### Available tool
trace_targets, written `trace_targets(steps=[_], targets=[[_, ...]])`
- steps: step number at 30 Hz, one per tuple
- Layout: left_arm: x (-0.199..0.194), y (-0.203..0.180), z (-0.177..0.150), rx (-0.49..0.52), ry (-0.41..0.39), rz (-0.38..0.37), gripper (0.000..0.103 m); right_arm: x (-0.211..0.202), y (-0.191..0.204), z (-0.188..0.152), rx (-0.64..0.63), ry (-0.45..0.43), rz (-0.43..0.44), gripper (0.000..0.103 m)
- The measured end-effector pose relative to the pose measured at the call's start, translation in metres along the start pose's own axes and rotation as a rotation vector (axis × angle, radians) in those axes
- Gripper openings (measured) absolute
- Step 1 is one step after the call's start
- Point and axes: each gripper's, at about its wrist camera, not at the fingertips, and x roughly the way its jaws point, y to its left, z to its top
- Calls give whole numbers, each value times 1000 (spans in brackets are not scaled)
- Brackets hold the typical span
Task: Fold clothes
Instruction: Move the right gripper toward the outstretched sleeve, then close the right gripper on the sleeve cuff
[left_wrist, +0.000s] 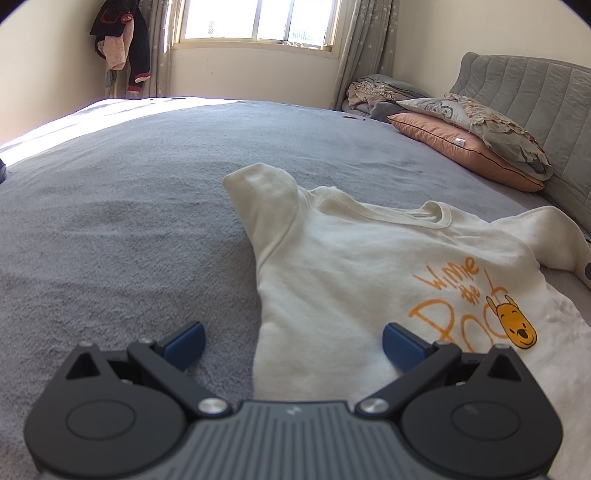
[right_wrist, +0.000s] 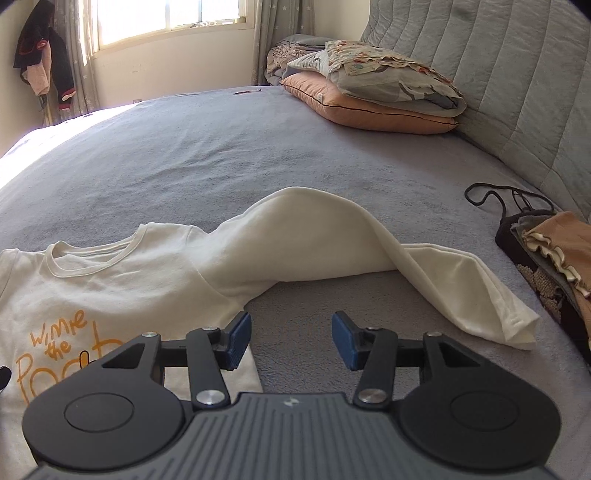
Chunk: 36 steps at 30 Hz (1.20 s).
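Observation:
A cream T-shirt (left_wrist: 351, 258) with an orange bear print lies face up on the grey bed (left_wrist: 129, 206). In the left wrist view my left gripper (left_wrist: 293, 345) hovers over the shirt's left side edge, jaws wide apart, nothing between them. In the right wrist view the same T-shirt (right_wrist: 122, 280) spreads left, and its right sleeve (right_wrist: 369, 254) humps up in a loose arch. My right gripper (right_wrist: 291, 339) stands open just in front of that sleeve, over bare bed, its left pad (right_wrist: 238, 341) at the shirt's side edge.
Stacked pillows (right_wrist: 373, 99) and a padded grey headboard (right_wrist: 517, 74) line the right side. A heap of dark and tan clothes (right_wrist: 550, 258) lies at the right edge. Clothes hang in the far left corner (left_wrist: 122, 44) beside the window (left_wrist: 258, 22).

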Motion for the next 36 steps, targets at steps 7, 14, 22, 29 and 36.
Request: trace_targets(steps=[7,14,22,29,36], targets=[[1,-1,0,1,0,1,103,20,-52,-5,47,38,-119,52],[2,-1,3,-8,6,0,103,52,-93,-9,77,79,-221,49],[3,-1,6,-84,-11,23,103,74,-110,-2,33,70,-265,11],[5,-5,3,-61,-10,50,103,62,-108,7,45,54,-248,7],[5,-6,3,-54,-9,55,103,50,-100,-12,60,38,-279,6]])
